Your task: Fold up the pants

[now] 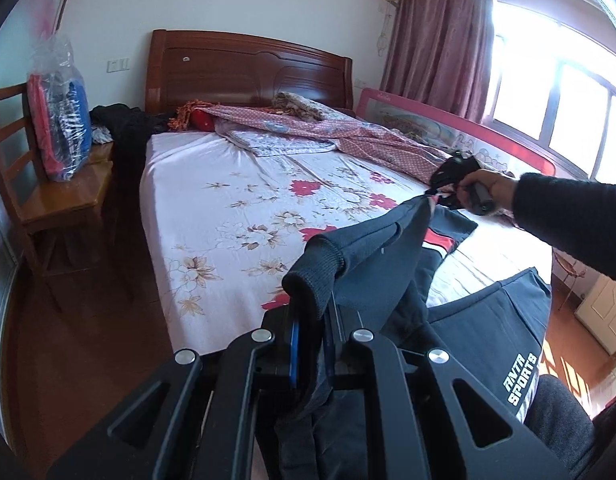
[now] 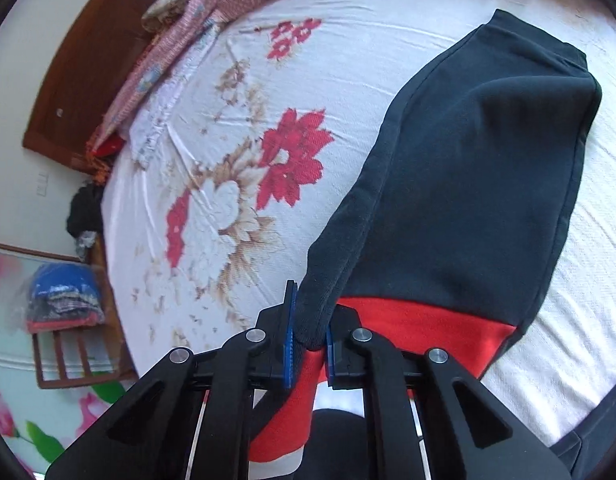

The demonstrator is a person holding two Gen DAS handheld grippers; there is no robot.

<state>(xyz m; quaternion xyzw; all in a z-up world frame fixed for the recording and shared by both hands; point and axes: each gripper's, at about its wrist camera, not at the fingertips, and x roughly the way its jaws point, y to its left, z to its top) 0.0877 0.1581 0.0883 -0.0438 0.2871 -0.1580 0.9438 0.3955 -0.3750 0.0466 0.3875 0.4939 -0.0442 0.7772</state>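
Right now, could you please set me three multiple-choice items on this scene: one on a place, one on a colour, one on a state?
1. Where does the bagged clothing sit?
A. on the wooden chair
B. on the bed
C. on the floor

2. What colour is the band on the dark pants?
A. yellow
B. red
C. green

3. How are the right gripper's fingers?
A. wide open
B. shut on nothing
C. shut on the pants

Answers: 1 A, the bag rests on the seat; 2 B, red panel near the fingers; 3 C, fabric is pinched between the blue pads.

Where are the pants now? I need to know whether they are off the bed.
The pants hang stretched between the left gripper and right gripper, partly lifted above the floral bedsheet, one leg draped on it.
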